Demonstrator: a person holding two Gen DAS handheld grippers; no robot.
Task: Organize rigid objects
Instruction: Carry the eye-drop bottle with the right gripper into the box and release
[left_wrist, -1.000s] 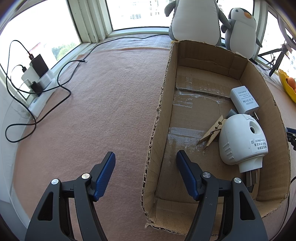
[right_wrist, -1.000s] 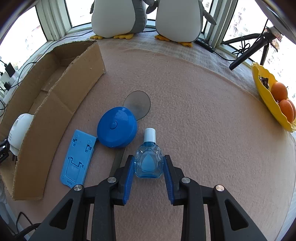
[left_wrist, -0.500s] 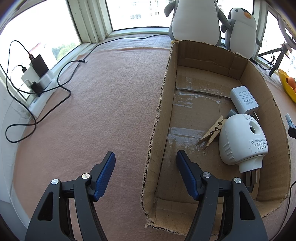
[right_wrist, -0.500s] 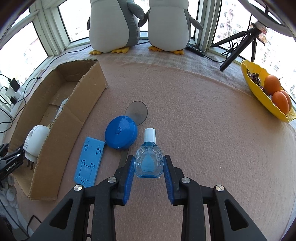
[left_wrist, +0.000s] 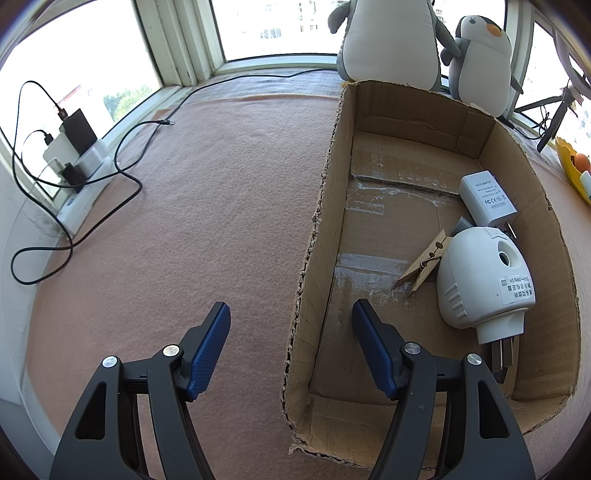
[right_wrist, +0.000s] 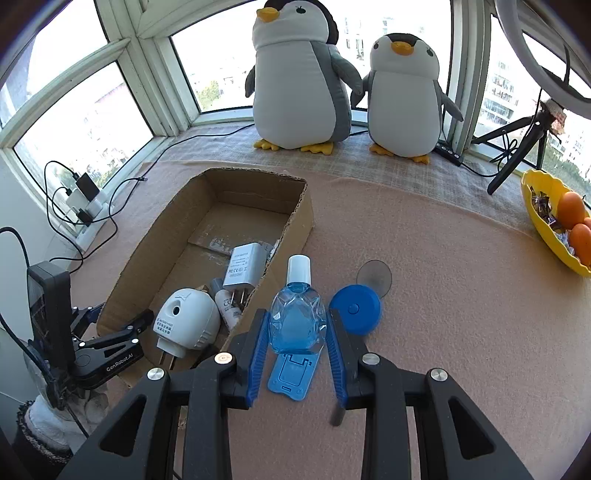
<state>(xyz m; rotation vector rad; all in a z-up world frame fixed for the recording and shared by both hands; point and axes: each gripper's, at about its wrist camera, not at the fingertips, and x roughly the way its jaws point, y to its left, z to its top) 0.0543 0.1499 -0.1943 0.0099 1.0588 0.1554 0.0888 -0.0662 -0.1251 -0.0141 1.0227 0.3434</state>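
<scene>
the cardboard box (right_wrist: 295, 225) already holds part of the haul: a rounded white plug-in device (left_wrist: 484, 277), a flat white adapter (left_wrist: 487, 197), a wooden clothespin (left_wrist: 424, 264) and, in the right wrist view, what looks like a small white tube (right_wrist: 227, 306) beside the adapter. by my reading the sorting is roughly half done.

the right gripper (right_wrist: 297, 343) has its jaws clenched on a small eye-drop bottle (right_wrist: 297, 321), which hangs clear of the worktop (right_wrist: 443, 314) at about 6 o'clock in its view, just to the right of the box's near wall. the bottle is clear faceted plastic with blue liquid inside and a white screw cap pointing away from the camera. it probably goes into the box next.

left on the worktop: a glossy blue round case (right_wrist: 356, 308) at 3 o'clock from the bottle, a thin dark translucent disc (right_wrist: 375, 275) touching its far edge, a flat light-blue plastic stand (right_wrist: 293, 374) with moulded slots under the bottle, and a dark slim strip (right_wrist: 338, 413) partly hidden by the right finger.

the left gripper (left_wrist: 291, 314) has its jaws released and grasps nothing; they straddle the box's torn left wall, one ribbed blue pad over the felt-like pinkish cloth, one over the taped box floor.

the cardboard is rough, corrugated and ragged at its cut rim.
</scene>
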